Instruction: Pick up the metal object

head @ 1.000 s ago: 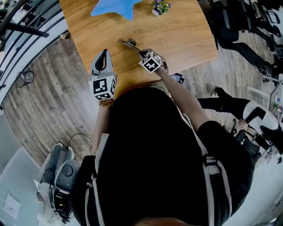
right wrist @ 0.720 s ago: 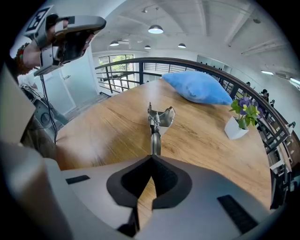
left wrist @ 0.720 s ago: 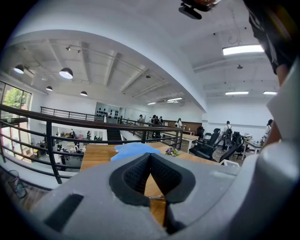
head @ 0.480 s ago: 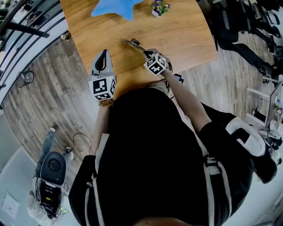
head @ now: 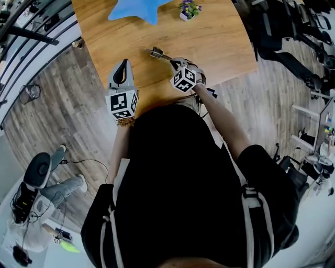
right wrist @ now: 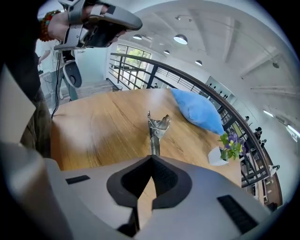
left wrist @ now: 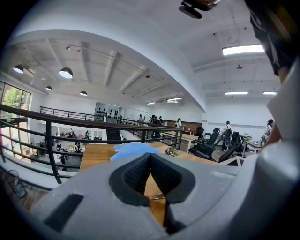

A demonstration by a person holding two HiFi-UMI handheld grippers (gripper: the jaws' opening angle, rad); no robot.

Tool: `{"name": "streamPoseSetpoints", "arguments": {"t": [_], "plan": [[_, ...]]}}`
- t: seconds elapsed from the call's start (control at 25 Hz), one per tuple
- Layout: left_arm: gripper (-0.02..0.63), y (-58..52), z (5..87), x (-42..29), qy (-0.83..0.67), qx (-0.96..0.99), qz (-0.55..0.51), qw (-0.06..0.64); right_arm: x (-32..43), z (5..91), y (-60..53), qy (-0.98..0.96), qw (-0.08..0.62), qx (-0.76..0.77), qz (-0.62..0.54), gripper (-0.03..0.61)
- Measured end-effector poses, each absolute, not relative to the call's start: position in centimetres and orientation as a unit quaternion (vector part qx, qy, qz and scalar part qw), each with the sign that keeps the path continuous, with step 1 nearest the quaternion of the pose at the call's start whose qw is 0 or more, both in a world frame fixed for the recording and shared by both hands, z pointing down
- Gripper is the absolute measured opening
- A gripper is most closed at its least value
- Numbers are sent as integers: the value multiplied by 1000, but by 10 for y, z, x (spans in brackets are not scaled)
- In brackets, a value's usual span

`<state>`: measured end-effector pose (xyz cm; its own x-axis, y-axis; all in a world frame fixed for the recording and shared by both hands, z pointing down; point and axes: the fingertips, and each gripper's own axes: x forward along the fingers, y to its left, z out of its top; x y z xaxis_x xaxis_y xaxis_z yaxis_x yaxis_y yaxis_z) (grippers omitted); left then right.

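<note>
The metal object (head: 156, 52), a slim shiny utensil with a wider forked head, sticks out beyond my right gripper (head: 172, 63) over the wooden table (head: 225, 47). In the right gripper view its handle runs into the tip of the right gripper (right wrist: 151, 157), whose jaws are shut on it, and its head (right wrist: 158, 125) points away toward the cushion. My left gripper (head: 122, 66) hovers at the table's near left edge, apart from the object. In its own view the left gripper (left wrist: 150, 156) is shut with nothing held.
A blue star-shaped cushion (head: 137, 9) and a small white pot of purple flowers (head: 188, 9) stand at the table's far side. Office chairs (head: 285, 31) are on the right. A railing (head: 31, 36) runs along the left. A person's legs (head: 49, 180) show on the floor.
My right gripper has shifted slightly right and nearer to me, carrying the metal object along. The left gripper has stayed put. A person has walked in at the lower left.
</note>
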<state>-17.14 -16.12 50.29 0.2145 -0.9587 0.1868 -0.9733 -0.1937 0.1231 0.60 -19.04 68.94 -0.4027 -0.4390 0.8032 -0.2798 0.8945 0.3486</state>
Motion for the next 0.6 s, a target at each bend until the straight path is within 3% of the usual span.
{"name": "streamPoseSetpoints", "arguments": {"t": [0.6], "plan": [[8, -157, 500, -170, -625, 772, 34, 107, -15, 639, -184, -857, 457, 207, -121, -5]]}}
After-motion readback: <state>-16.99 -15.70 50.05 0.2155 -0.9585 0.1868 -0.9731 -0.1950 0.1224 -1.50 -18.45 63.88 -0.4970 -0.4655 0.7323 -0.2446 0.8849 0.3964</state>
